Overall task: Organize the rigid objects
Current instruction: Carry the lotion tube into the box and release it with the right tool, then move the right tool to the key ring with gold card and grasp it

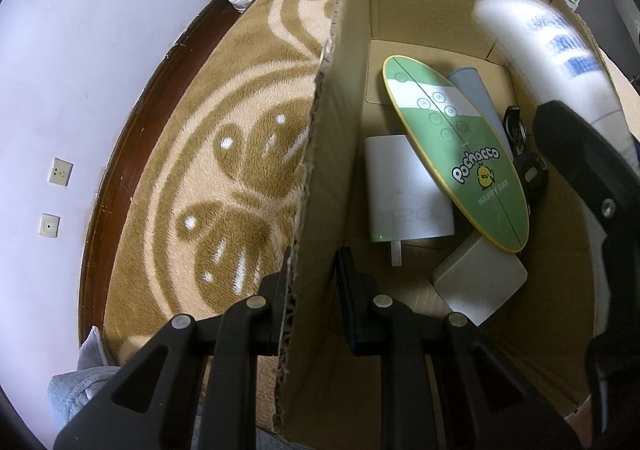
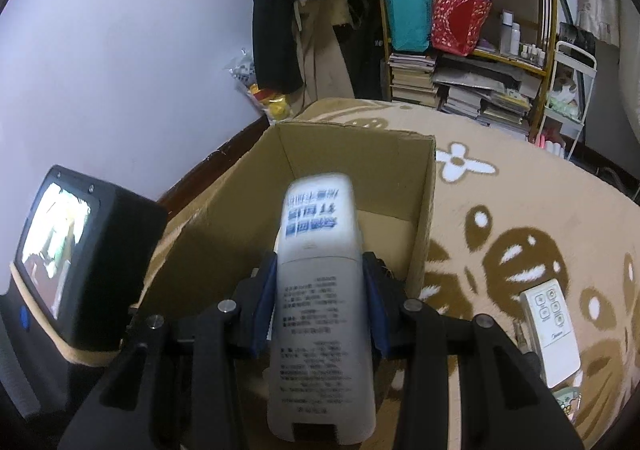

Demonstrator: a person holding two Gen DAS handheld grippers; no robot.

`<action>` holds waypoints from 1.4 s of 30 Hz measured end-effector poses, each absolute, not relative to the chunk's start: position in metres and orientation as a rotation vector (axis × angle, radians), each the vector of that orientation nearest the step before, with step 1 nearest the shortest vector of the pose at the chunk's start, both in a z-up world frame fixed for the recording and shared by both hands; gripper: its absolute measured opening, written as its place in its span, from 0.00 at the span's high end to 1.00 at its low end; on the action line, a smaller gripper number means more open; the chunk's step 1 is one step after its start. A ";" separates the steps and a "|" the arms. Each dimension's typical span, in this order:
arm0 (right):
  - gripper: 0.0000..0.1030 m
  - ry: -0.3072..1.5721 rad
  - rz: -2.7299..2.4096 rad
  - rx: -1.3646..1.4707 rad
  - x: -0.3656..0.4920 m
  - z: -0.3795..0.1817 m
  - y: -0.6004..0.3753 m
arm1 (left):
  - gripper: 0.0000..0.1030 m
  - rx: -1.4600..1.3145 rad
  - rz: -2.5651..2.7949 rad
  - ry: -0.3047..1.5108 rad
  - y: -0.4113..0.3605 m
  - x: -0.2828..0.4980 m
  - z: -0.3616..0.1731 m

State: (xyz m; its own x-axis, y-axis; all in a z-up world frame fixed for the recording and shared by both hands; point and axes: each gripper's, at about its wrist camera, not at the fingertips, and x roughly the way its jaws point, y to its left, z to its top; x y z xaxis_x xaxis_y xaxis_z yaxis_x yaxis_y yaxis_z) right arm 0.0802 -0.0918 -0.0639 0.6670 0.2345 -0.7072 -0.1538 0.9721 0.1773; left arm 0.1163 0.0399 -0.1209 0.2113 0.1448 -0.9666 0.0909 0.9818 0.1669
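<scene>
The right tongs are clamped on a white plastic remote control with blue printed labels, its long axis running straight out along the fingers, far end hanging over the open brown cardboard box at frame centre. The left tongs straddle the box's near wall, lower centre, one finger on each side; whether they pinch it cannot be told. The next move looks like a lowering. A second white remote lies on the tan patterned rug, lower right, nearer the right hand.
</scene>
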 end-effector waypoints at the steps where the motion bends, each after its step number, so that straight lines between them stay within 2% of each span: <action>1: 0.58 0.801 0.217 0.089 0.079 -0.062 -0.091 | 0.82 0.203 0.039 1.360 0.040 0.117 -0.121; 7: 0.58 0.759 0.193 0.093 0.078 -0.047 -0.100 | 0.82 0.206 0.041 1.360 0.038 0.117 -0.123; 9: 0.54 0.753 0.170 0.071 0.078 -0.044 -0.104 | 0.82 0.207 0.041 1.360 0.037 0.116 -0.123; 11: 0.41 0.749 0.145 0.052 0.077 -0.042 -0.108 | 0.82 0.207 0.041 1.360 0.037 0.117 -0.123; 15: 0.24 0.740 0.101 0.084 0.073 -0.040 -0.123 | 0.82 0.208 0.041 1.360 0.037 0.116 -0.123; 17: 0.12 0.751 0.079 0.097 0.073 -0.040 -0.131 | 0.82 0.207 0.041 1.360 0.037 0.116 -0.124; 19: 0.09 0.759 0.046 0.100 0.072 -0.042 -0.138 | 0.82 0.207 0.041 1.360 0.037 0.116 -0.123; 26: 0.06 0.819 -0.041 0.143 0.073 -0.059 -0.166 | 0.82 0.203 0.038 1.361 0.036 0.116 -0.123; 42: 0.06 0.921 -0.163 0.299 0.056 -0.097 -0.206 | 0.82 0.209 0.039 1.360 0.036 0.116 -0.125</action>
